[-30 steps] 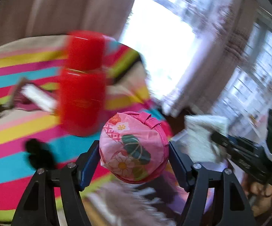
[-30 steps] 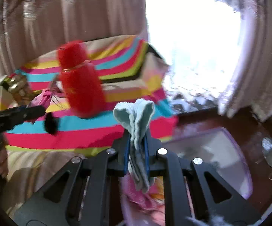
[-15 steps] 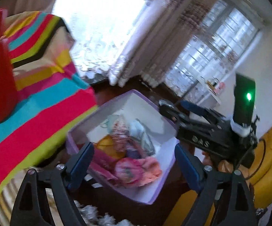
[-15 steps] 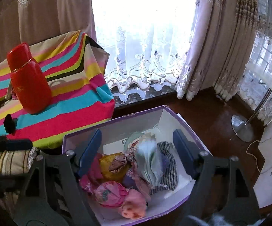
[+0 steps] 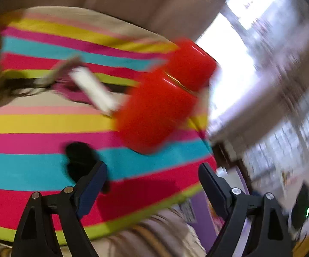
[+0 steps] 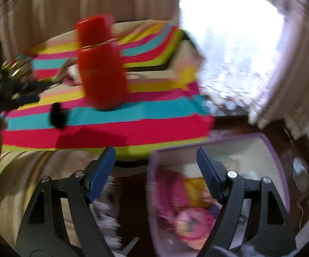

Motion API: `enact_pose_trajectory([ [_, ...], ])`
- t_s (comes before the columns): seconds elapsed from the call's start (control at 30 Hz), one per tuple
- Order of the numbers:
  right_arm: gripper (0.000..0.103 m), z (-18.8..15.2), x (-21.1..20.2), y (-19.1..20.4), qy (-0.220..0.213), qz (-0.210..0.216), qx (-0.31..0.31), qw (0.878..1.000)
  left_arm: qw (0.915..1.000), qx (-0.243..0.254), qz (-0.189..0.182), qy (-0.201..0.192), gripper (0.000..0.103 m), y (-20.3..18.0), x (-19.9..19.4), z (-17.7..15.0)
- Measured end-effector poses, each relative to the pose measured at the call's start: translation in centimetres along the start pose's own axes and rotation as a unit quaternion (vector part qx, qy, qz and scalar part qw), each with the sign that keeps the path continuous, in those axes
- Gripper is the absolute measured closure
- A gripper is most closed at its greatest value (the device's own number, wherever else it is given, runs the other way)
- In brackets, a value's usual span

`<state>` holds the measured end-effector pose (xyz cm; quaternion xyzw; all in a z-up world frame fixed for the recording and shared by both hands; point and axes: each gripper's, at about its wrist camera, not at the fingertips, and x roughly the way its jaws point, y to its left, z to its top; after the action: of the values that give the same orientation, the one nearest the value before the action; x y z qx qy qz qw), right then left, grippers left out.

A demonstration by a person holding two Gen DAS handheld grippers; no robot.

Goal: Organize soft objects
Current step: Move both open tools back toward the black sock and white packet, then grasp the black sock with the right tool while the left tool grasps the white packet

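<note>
In the lower right of our right wrist view we see the soft objects (image 6: 188, 220), pink and yellow bundles, lying inside the purple-rimmed bin (image 6: 280, 171), just beside the edge of the striped cloth (image 6: 111, 128). Our right gripper (image 6: 155, 160) has its jaws spread wide with nothing between them, over the bin's near-left corner. Our left gripper (image 5: 152, 176) is likewise spread and empty above the cloth. A red flask (image 5: 160, 105) stands on the stripes, a small black object (image 5: 79, 158) near it. Blur hides any writing. Bare dark floor (image 6: 235, 124) lies between bin and curtains.
</note>
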<state>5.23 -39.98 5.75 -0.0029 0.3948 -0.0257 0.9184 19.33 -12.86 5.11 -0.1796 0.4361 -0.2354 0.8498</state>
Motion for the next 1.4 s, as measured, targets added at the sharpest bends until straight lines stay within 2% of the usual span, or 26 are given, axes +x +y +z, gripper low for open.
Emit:
enact_pose_trajectory([
  [0.1,0.023,1.2,1.3,4.6,0.001,0.03,-0.045,0.999,0.9987,-0.045,0.013,-0.022,0.015,3.9,-1.3,1.6],
  [0.23,0.023,3.3,3.4,9.7,0.011,0.067,-0.08,0.995,0.996,-0.079,0.018,-0.038,0.015,7.6,-2.5,3.4],
  [0.4,0.023,5.1,6.5,15.7,0.042,0.103,-0.111,0.988,0.9934,-0.103,0.022,-0.044,0.015,9.7,-1.9,4.7],
  [0.53,0.023,6.1,10.0,18.8,0.074,0.13,-0.11,0.983,0.9923,-0.115,0.018,-0.043,0.016,11.2,-1.1,5.4],
  [0.73,0.023,6.3,14.1,21.0,0.104,0.113,-0.117,0.981,0.9902,-0.134,-0.007,-0.037,0.022,12.9,0.6,6.9],
  [0.87,0.023,6.8,15.9,22.2,0.106,0.116,-0.116,0.981,0.9861,-0.156,-0.053,-0.018,0.029,14.7,3.4,8.4],
  [0.93,0.023,7.1,16.9,22.8,0.107,0.12,-0.112,0.981,0.9817,-0.171,-0.084,-0.001,0.031,15.7,5.3,9.0],
  [0.97,0.023,7.2,17.5,23.1,0.108,0.123,-0.111,0.98,0.9794,-0.177,-0.098,0.007,0.036,16.0,6.2,9.3],
  [1.0,0.025,7.2,18.0,23.3,0.107,0.123,-0.11,0.98,0.9775,-0.181,-0.109,0.012,0.037,16.3,7.1,9.6],
  [1.07,0.038,7.1,18.8,23.6,0.11,0.127,-0.111,0.98,0.977,-0.178,-0.116,0.016,0.037,16.5,8.4,10.2],
  [1.2,0.056,6.7,20.2,24.0,0.127,0.138,-0.113,0.976,0.9747,-0.181,-0.128,0.029,0.04,16.6,11.3,11.8],
  [1.27,0.071,6.6,20.1,23.7,0.123,0.147,-0.106,0.976,0.9745,-0.182,-0.127,0.035,0.042,16.6,12.4,12.5],
  [1.4,0.078,6.3,19.7,23.3,0.11,0.145,-0.1,0.978,0.974,-0.179,-0.129,0.052,0.048,16.0,14.8,13.5],
])
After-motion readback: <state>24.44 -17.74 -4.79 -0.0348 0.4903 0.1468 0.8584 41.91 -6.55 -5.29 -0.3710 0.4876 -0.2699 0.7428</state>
